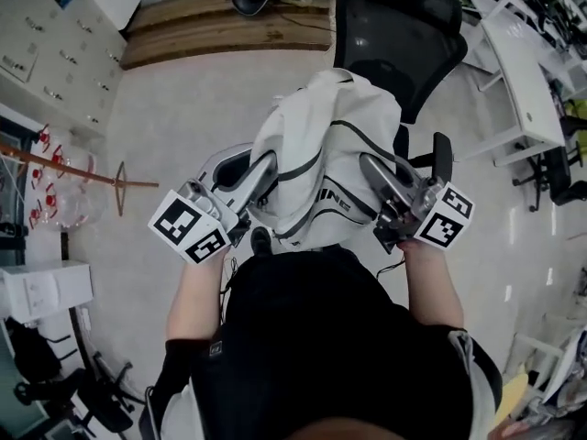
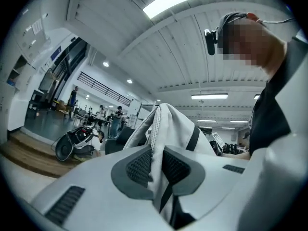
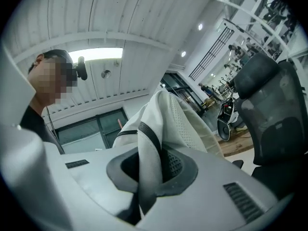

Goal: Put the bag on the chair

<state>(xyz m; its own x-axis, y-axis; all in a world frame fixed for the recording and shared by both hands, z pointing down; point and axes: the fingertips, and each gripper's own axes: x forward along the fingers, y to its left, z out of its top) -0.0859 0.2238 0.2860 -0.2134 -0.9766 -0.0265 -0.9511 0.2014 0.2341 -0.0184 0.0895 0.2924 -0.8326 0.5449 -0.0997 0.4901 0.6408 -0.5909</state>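
**Clearance round the grippers**

Ahead: black mesh office chair, seat hidden by the white bag; its armrest just beside the right gripper. Further right: white desk. Left of the left gripper: bare floor.

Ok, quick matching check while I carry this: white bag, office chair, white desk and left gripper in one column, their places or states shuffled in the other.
Things:
1. white bag
2. office chair
3. white desk
4. left gripper

Places or states:
A. black mesh, just beyond the bag
B. shut on a fold of the bag's fabric
C. held up in the air, white with dark trim
D. at the upper right edge of the head view

Pairs: 1-C, 2-A, 3-D, 4-B
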